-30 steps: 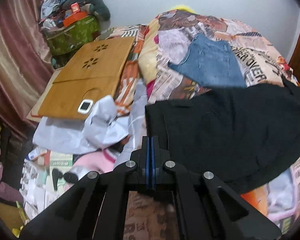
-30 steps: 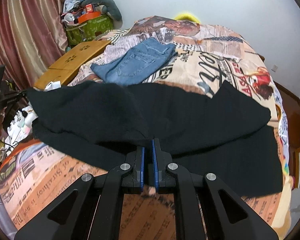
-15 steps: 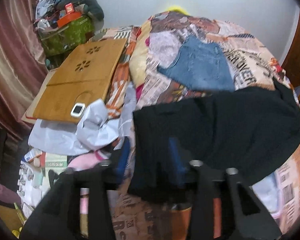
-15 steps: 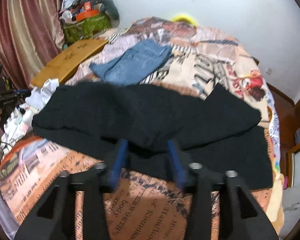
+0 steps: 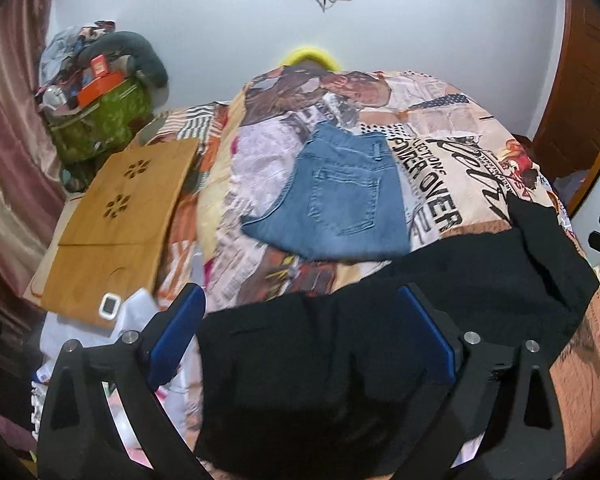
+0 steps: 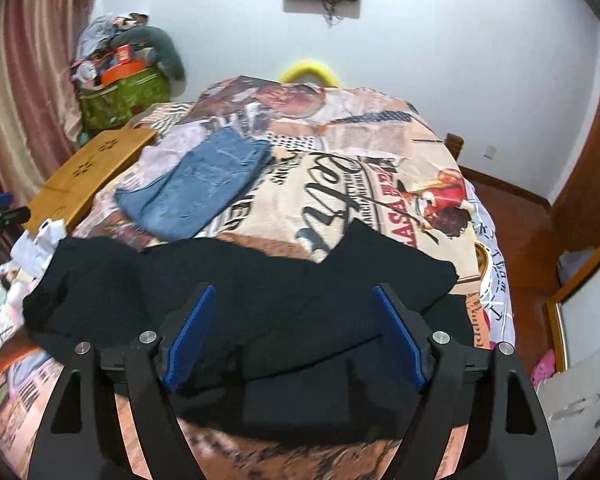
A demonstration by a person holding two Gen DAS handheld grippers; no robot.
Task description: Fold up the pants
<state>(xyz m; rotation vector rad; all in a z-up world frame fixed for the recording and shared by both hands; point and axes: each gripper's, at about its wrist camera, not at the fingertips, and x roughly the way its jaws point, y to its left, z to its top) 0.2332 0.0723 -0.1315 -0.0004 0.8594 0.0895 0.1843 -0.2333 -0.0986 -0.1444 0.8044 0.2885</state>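
Black pants (image 5: 380,340) lie folded lengthwise across the near part of the bed, also in the right wrist view (image 6: 260,292). My left gripper (image 5: 300,344) is open above the pants' left end, holding nothing. My right gripper (image 6: 294,332) is open above the pants' near middle, holding nothing. Its blue pads (image 6: 188,336) stand wide apart. A folded pair of blue jeans (image 5: 336,204) lies farther back on the bed, seen also in the right wrist view (image 6: 196,192).
The bed has a newspaper-print cover (image 6: 360,184). A wooden lap board (image 5: 116,216) with a small white device (image 5: 109,305) lies left of the bed. A green bag (image 5: 96,120) with clutter stands at back left. Crumpled white cloth (image 6: 36,248) lies at the left edge.
Both grippers opened from shut and let go of the black pants. Both have lifted and pulled back, so the views show more of the wall and bed.
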